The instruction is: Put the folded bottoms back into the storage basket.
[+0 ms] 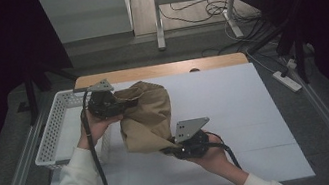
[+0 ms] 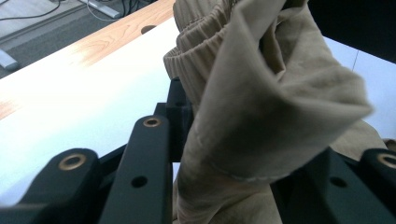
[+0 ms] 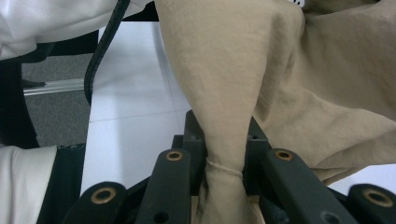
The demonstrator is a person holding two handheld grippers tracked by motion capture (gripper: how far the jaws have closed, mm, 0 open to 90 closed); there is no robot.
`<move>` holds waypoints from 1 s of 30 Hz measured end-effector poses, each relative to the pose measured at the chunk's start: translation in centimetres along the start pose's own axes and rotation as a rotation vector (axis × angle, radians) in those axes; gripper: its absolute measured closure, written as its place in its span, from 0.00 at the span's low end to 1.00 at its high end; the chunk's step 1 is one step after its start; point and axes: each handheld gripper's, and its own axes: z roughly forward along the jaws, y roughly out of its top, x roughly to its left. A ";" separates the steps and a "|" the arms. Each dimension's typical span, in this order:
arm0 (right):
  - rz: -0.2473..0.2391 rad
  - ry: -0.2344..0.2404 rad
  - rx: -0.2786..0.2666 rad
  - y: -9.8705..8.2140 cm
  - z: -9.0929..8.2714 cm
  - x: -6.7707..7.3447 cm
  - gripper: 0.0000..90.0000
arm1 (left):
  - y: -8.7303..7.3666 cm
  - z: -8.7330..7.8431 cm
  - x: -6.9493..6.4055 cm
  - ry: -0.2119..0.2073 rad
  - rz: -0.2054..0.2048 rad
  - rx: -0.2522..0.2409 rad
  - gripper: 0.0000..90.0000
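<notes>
Both my left gripper (image 1: pixel 114 102) and right gripper (image 1: pixel 171 148) have fingers clenched on the tan garment (image 1: pixel 146 116), lifted over the counter (image 1: pixel 236 111) beside the white basket (image 1: pixel 53 136); thin pinches may slip if I pull apart, dropping it bunched.

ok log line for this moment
left gripper: shut on garment | right gripper: shut on garment | garment: tan, bunched, held above table | basket: left of table
</notes>
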 end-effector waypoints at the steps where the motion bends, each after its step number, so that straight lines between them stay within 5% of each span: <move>1: -0.004 0.001 0.002 0.1 0.0 0.0 0.86 | 0.0 -0.1 0.0 0.001 -0.002 -0.002 0.76; 30: -0.019 0.023 -0.031 1.9 1.6 0.1 0.86 | -1.0 -4.0 0.6 0.053 -0.036 -0.040 0.76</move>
